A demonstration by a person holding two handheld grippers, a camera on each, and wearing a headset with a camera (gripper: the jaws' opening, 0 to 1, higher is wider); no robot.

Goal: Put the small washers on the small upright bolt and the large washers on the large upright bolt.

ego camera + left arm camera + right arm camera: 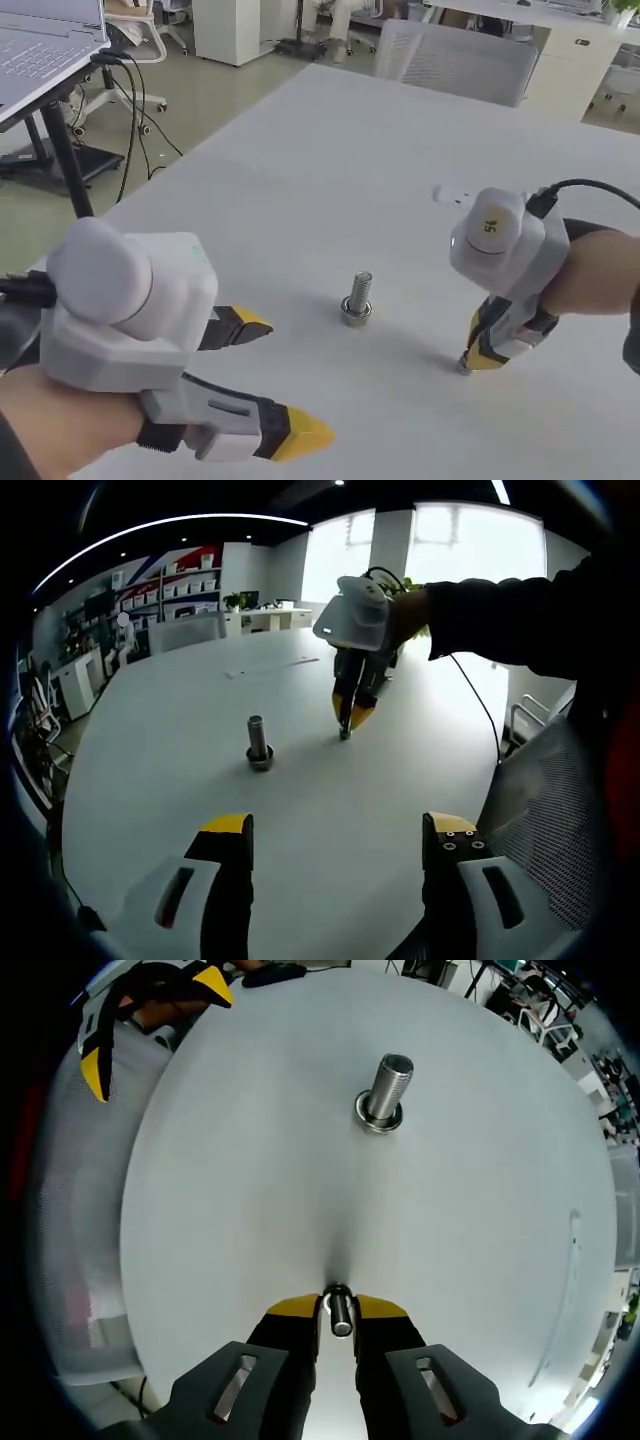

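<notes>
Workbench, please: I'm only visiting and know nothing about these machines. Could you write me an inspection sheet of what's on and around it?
Surface: white table, no marks seen.
Job's things: large bolt stands upright with at least one washer around its foot; a small metal piece, possibly the small bolt, is clamped by the right gripper.
Clutter: nothing seen.
Grippers: left gripper open, near the table's front edge; right gripper shut, tips down at the table beside the large bolt.
Cables: black lead runs from the right gripper; loose cables hang beside the laptop stand.
Surroundings: laptop, mesh chair, office furniture beyond.
</notes>
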